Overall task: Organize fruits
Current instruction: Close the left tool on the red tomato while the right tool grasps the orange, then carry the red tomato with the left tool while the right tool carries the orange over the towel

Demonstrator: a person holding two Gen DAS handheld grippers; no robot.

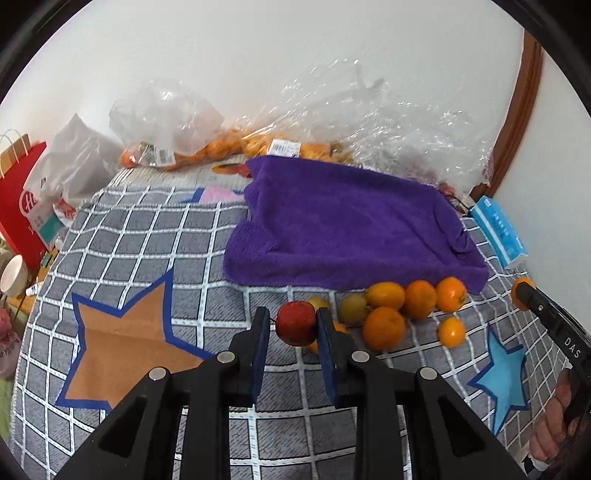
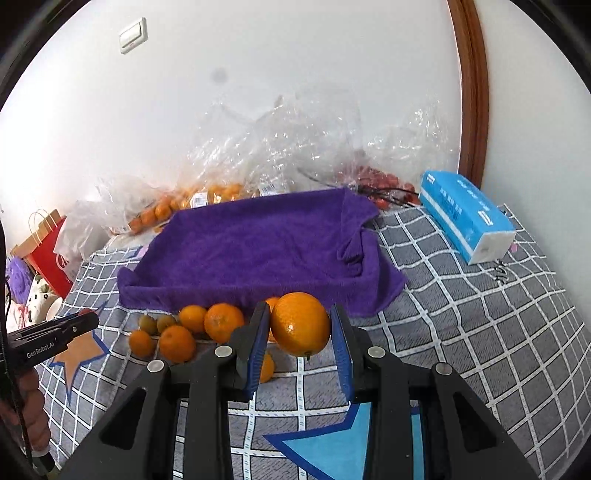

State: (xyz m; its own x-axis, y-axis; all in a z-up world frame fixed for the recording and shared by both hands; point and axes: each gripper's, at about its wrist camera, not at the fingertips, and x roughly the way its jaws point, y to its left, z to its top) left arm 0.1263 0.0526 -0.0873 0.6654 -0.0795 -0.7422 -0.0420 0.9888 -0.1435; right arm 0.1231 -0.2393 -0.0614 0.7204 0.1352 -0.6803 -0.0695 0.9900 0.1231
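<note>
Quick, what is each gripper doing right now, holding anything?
Left gripper: shut on a red apple.
Right gripper: shut on a large orange.

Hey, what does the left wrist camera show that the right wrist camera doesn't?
Only the left wrist view: the left gripper shut on a small red fruit, and a white bowl at the left edge.

Only the right wrist view: the right gripper shut on a large orange, and a wall switch.

Both: the purple towel, the loose citrus pile before it, the blue tissue pack, the plastic fruit bags and the red paper bag.
</note>
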